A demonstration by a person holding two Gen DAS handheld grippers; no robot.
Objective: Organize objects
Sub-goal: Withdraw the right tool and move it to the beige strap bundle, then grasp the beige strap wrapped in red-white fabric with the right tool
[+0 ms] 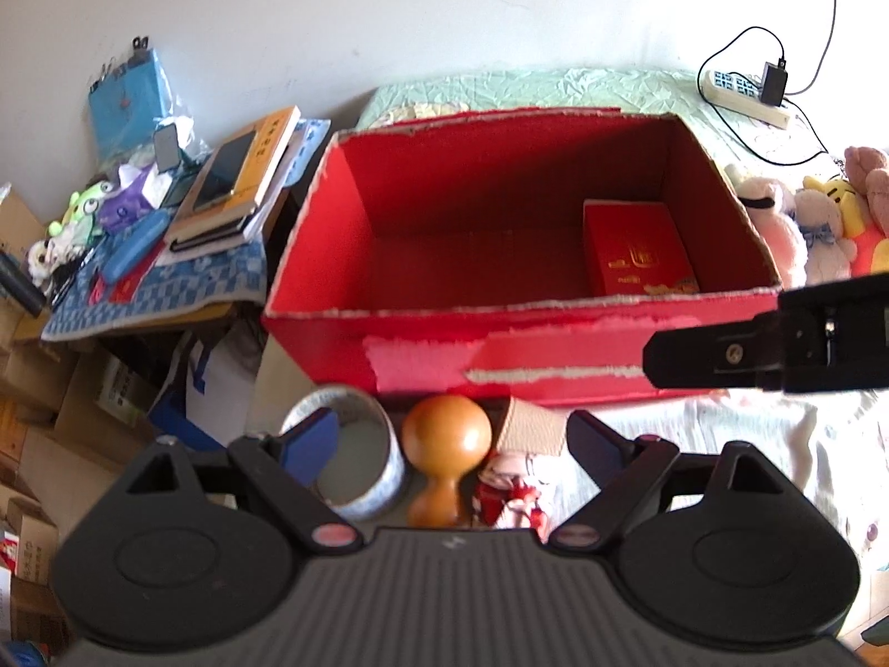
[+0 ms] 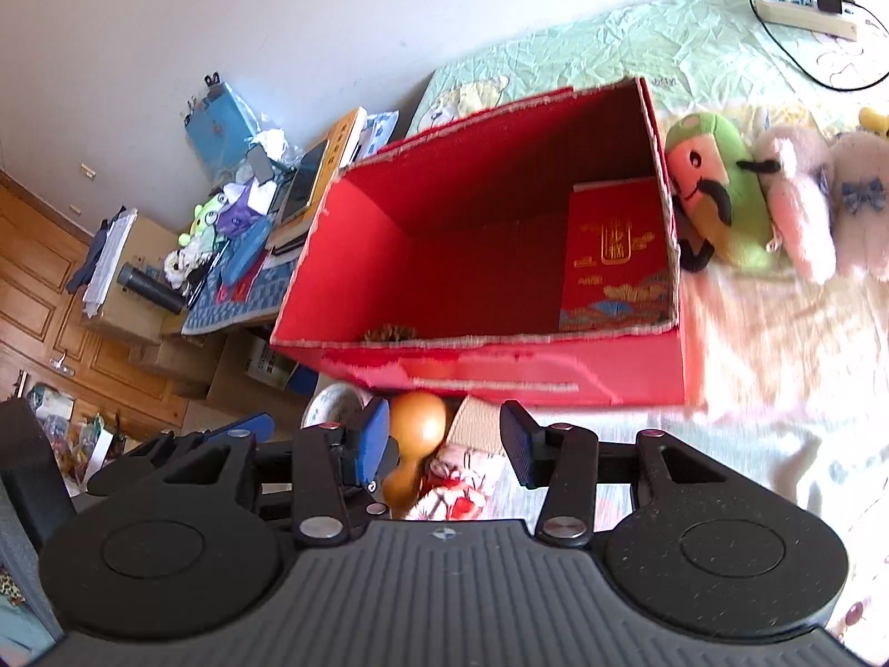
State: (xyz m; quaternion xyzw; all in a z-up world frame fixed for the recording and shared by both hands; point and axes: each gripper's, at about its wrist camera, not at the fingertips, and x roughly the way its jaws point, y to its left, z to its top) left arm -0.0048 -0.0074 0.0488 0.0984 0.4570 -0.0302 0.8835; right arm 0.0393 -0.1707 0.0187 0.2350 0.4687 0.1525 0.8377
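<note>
Left to right before the red box [image 1: 555, 350]: tape roll [image 1: 355, 456], wooden gourd [image 1: 447, 444], paper cup [image 1: 533, 428]. Left gripper [image 1: 450, 444] is hanging wide open, empty; right gripper [image 2: 444, 444] half-open, empty. Gourd is looking hard, smooth, likely slippery; pinching its narrow waist

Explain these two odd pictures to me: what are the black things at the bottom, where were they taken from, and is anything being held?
No robot here: a person holds a two-fingered claw in each hand, each with a wide-angle camera looking along its fingers. One picture is from the left claw, the other from the right claw; the black bulk at the bottom is the tool itself. Both claws are open and hold nothing. Ahead on the bed stands a red cardboard box with a smaller red packet inside. In front of it lie a tape roll, a wooden gourd, a paper cup and a small doll. Plush toys sit beside the box.
</note>
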